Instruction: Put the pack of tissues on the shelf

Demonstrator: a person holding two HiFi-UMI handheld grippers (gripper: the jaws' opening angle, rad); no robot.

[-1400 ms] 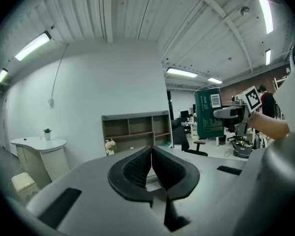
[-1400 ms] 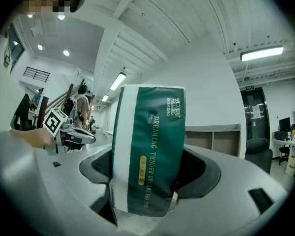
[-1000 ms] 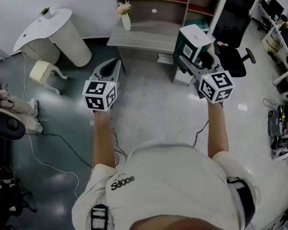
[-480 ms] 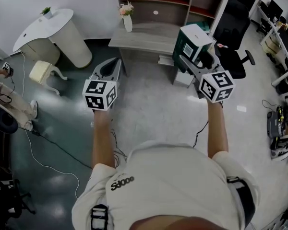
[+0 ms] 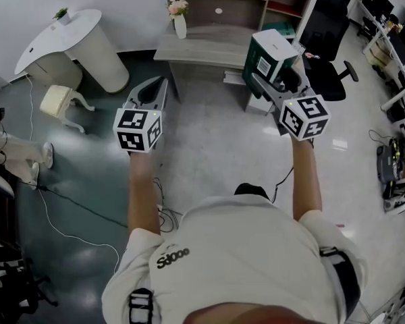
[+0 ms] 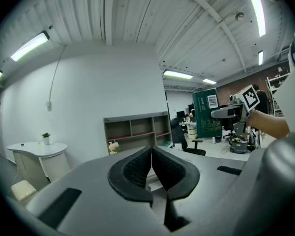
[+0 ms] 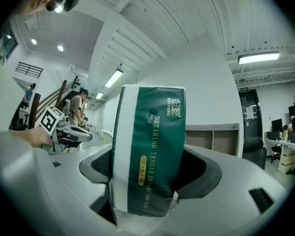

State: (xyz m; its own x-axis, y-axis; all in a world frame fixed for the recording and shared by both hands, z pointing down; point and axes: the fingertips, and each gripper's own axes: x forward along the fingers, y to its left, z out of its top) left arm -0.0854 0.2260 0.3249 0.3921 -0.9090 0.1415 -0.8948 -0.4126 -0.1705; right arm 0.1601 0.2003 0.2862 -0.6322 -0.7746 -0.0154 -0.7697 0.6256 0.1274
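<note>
A green and white pack of tissues (image 5: pixel 270 58) (image 7: pixel 150 149) is clamped between the jaws of my right gripper (image 5: pixel 278 81) (image 7: pixel 150 173), held upright in the air in front of the shelf unit (image 5: pixel 239 2). The same pack (image 6: pixel 208 113) shows at the right of the left gripper view. My left gripper (image 5: pixel 147 96) (image 6: pixel 151 168) hangs at about the same height to the left, its black pads pressed together with nothing between them. The grey shelf (image 6: pixel 136 132) (image 7: pixel 221 139) has several open compartments and stands against the white wall behind a low grey desk (image 5: pixel 202 49).
A vase of flowers (image 5: pixel 179 17) stands on the desk's left end. A black office chair (image 5: pixel 327 39) sits right of the shelf. A white round counter (image 5: pixel 71 49) and cream stool (image 5: pixel 57 100) are at the left. Cables (image 5: pixel 74 204) run over the floor.
The whole view has shifted slightly toward the shelf and desk; both grippers keep their positions relative to the body, the pack still held. The seated person at the left edge has slid mostly out of view.
</note>
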